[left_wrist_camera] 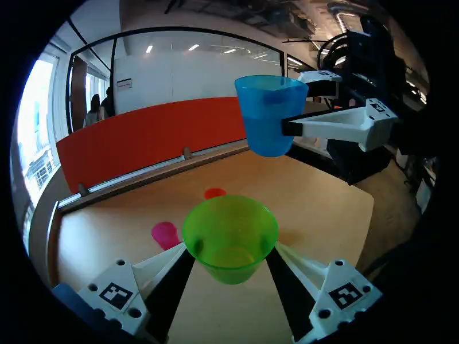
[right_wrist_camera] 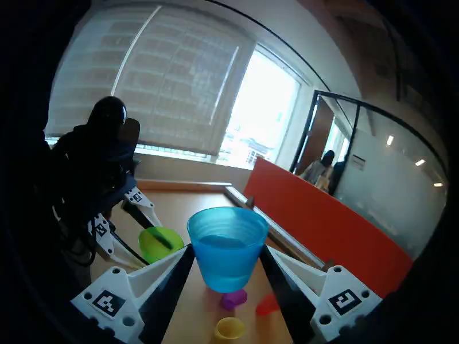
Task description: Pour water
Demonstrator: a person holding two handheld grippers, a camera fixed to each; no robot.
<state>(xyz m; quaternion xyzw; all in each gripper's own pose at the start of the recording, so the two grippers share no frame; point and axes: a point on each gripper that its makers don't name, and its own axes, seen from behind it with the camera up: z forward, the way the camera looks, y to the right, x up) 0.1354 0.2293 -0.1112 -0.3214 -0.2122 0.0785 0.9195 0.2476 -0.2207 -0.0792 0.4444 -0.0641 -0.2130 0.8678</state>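
Pouring not begun: fingers of the right gripper [right_wrist_camera: 227, 252] pinch the blue cup [right_wrist_camera: 228, 261], water inside, upright, raised beyond the seemingly empty green cup [left_wrist_camera: 230, 232] pinched by the left gripper [left_wrist_camera: 230, 248] over the counter [left_wrist_camera: 321, 206].

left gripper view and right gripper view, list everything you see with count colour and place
green cup: one, green, held above table
blue cup: one, blue, water inside, held aloft
pink cup: one, pink, on table
red cup: one, red, on table
yellow cup: one, yellow, on table
table: one, light wood
partition: one, orange, table's far edge
blind: one, pale, over window
left gripper: one, white-black, shut on green cup
right gripper: one, white-black, shut on blue cup
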